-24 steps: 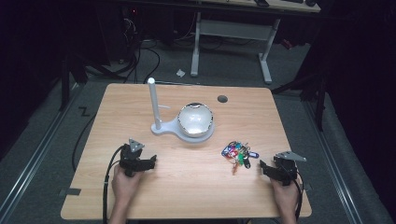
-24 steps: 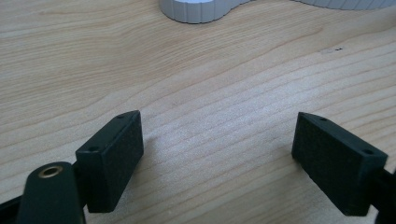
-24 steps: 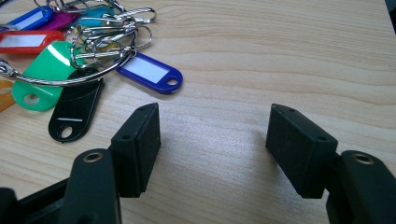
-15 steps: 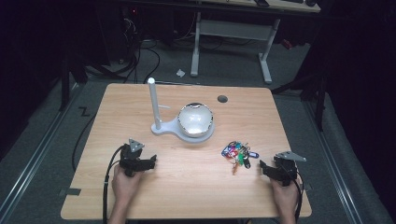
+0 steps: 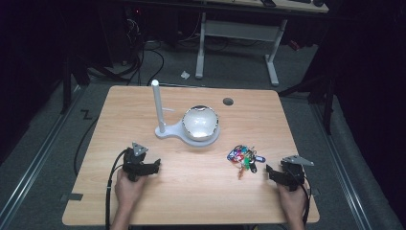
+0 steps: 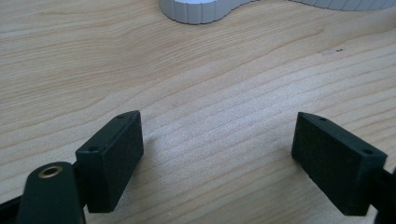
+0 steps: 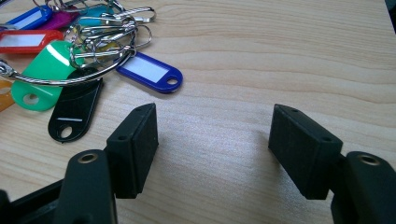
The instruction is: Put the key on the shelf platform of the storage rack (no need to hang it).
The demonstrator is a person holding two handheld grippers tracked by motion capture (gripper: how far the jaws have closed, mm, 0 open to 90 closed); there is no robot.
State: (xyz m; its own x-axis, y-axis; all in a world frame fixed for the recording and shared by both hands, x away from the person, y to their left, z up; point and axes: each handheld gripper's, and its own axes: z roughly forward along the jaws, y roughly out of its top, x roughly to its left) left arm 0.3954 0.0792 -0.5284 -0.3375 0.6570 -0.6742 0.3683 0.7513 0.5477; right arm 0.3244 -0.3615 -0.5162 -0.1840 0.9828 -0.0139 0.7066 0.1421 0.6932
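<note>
Right hand (image 5: pixel 291 201) low at the table's near edge, right gripper (image 7: pixel 212 149) level, jaws wide apart over bare wood, holding nothing, key tags (image 7: pixel 70 56) just ahead to its left, left gripper (image 6: pixel 217 154) likewise wide, empty.

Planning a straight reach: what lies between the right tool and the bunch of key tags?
Bare wood. In the right gripper view, only tabletop separates the open right tool from the key tags.
</note>
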